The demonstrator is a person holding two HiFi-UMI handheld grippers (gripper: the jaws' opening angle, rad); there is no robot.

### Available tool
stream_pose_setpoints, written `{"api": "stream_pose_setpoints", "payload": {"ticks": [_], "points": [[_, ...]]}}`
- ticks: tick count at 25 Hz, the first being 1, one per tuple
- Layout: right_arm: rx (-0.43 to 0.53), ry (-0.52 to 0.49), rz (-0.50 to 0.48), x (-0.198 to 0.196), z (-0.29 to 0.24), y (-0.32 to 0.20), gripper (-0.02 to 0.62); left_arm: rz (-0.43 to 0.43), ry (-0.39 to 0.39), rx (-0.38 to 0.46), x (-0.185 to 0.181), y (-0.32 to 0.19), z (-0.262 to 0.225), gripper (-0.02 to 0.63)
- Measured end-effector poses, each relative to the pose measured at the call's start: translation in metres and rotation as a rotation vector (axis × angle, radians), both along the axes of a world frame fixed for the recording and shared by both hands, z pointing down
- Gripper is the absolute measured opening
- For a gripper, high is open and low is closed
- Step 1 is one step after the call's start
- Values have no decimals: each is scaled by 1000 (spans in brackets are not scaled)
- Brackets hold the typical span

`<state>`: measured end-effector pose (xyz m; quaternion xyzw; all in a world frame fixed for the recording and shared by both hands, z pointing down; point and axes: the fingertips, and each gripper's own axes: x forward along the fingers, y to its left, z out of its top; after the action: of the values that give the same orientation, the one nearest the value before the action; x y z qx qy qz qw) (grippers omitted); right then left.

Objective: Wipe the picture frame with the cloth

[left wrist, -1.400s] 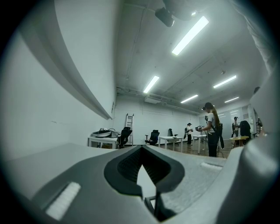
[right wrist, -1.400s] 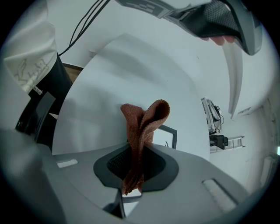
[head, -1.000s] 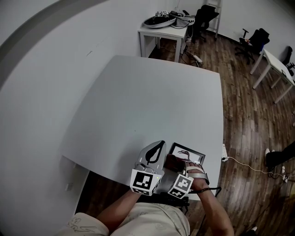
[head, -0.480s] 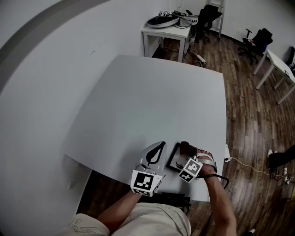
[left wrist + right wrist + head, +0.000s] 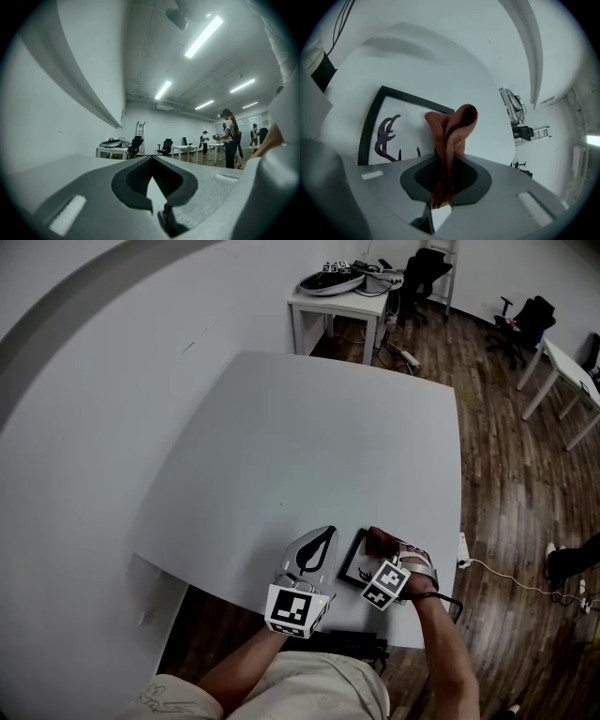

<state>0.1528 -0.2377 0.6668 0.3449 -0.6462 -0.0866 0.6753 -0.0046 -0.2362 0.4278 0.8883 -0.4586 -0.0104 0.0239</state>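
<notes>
A black picture frame (image 5: 351,562) with a dark antler print lies flat near the front edge of the white table (image 5: 309,446). My right gripper (image 5: 381,554) is over the frame's right part, shut on a rust-brown cloth (image 5: 379,541). In the right gripper view the cloth (image 5: 452,129) sticks up from between the jaws of that gripper (image 5: 444,174), bunched over the frame (image 5: 372,117) and its print. My left gripper (image 5: 322,535) rests just left of the frame, apart from it. Its jaws (image 5: 151,160) meet with nothing between them.
The table's front edge runs right under both grippers. A second white table (image 5: 342,292) with gear stands at the back, with office chairs (image 5: 417,273) beside it. A cable (image 5: 506,577) lies on the wooden floor at right. Several people (image 5: 229,138) stand far off.
My right gripper has swept the cloth rightward across the frame, from its left part to its right part. The left gripper has stayed put.
</notes>
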Motion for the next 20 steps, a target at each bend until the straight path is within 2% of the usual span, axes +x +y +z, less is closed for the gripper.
{"api": "stream_pose_setpoints", "payload": {"ticks": [15, 20], "points": [[-57, -38, -47, -18, 3, 62, 61, 24, -2, 7, 12, 3, -3, 0], [-105, -30, -81, -28, 3, 87, 62, 35, 1, 6, 17, 3, -1, 0]]}}
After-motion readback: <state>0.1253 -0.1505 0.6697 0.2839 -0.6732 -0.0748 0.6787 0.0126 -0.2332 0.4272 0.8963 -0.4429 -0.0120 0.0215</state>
